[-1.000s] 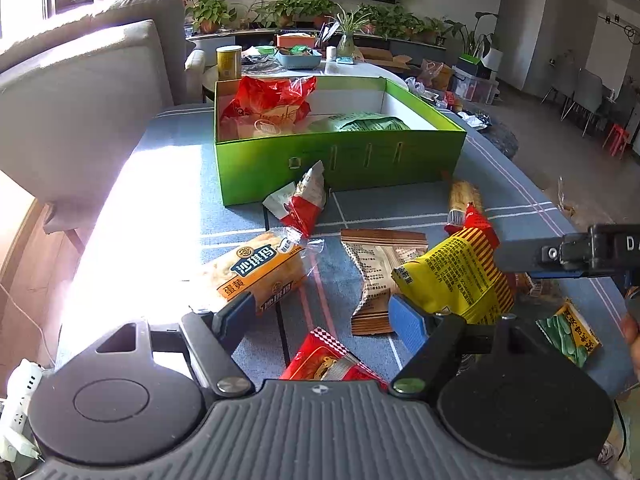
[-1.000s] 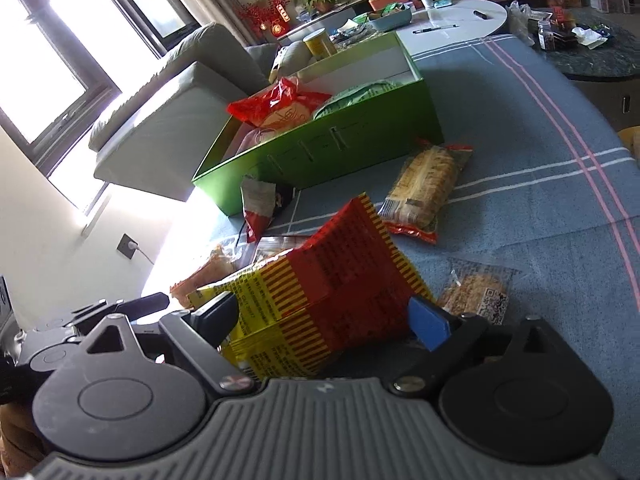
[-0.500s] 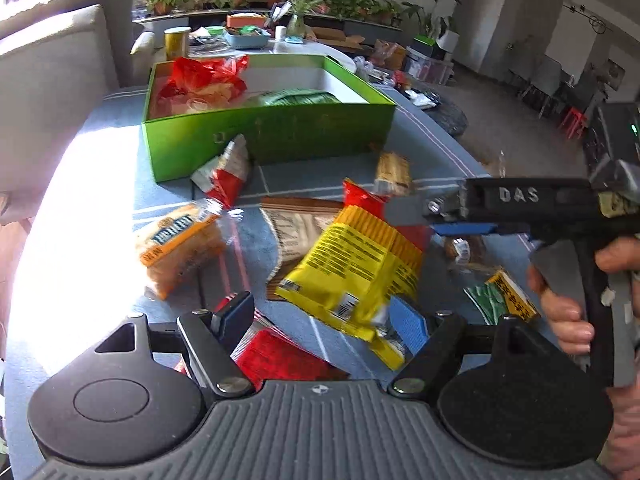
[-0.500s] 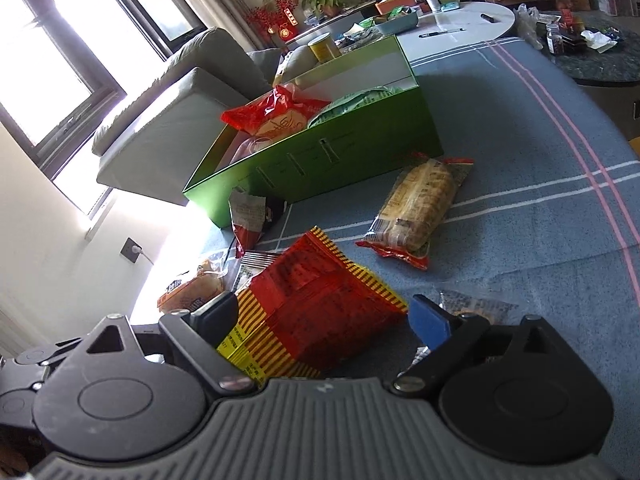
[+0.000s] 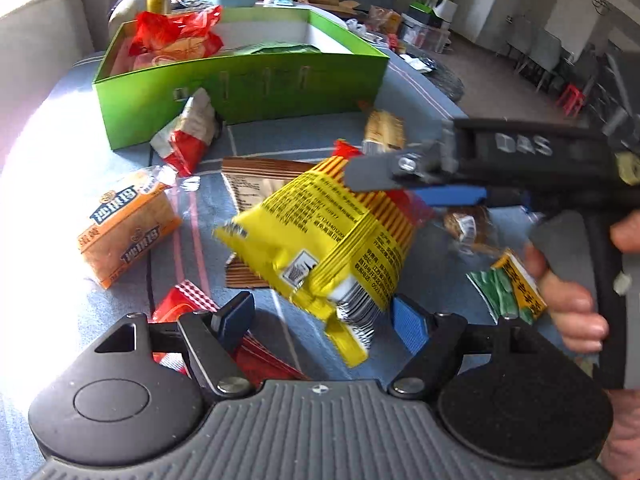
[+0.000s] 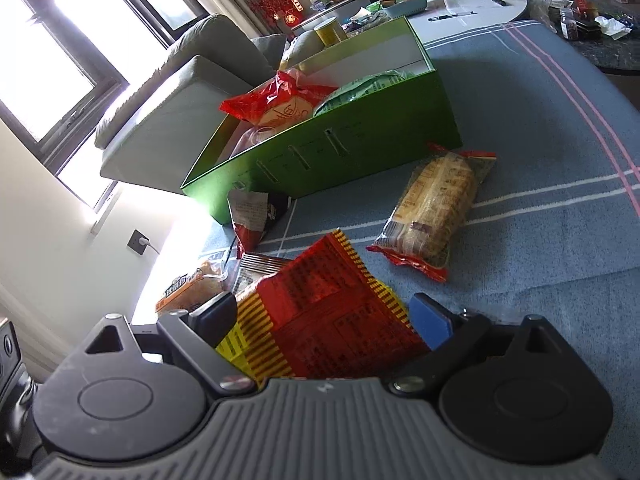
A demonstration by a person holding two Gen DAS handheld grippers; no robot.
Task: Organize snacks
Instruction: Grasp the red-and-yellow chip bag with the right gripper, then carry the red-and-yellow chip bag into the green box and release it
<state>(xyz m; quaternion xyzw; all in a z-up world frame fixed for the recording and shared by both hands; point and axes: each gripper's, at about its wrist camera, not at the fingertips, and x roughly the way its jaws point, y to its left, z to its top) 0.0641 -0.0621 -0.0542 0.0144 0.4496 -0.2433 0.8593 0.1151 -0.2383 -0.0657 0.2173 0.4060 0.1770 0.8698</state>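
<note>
while lifted off the blue cloth (image 5: 304,136) near its front edge, yellow-and-red snack bag (image 5: 320,240) hangs clamped in the right gripper (image 6: 324,320), long axis slanting down toward the left gripper (image 5: 324,320). left gripper spread wide and empty, bag's lower corner dangling between its fingers, untouched. green box (image 5: 240,84) straight ahead toward the far edge, right half still roomy. loose packets crowd the cloth between; probably best carried high over them, right hand nearer.
</note>
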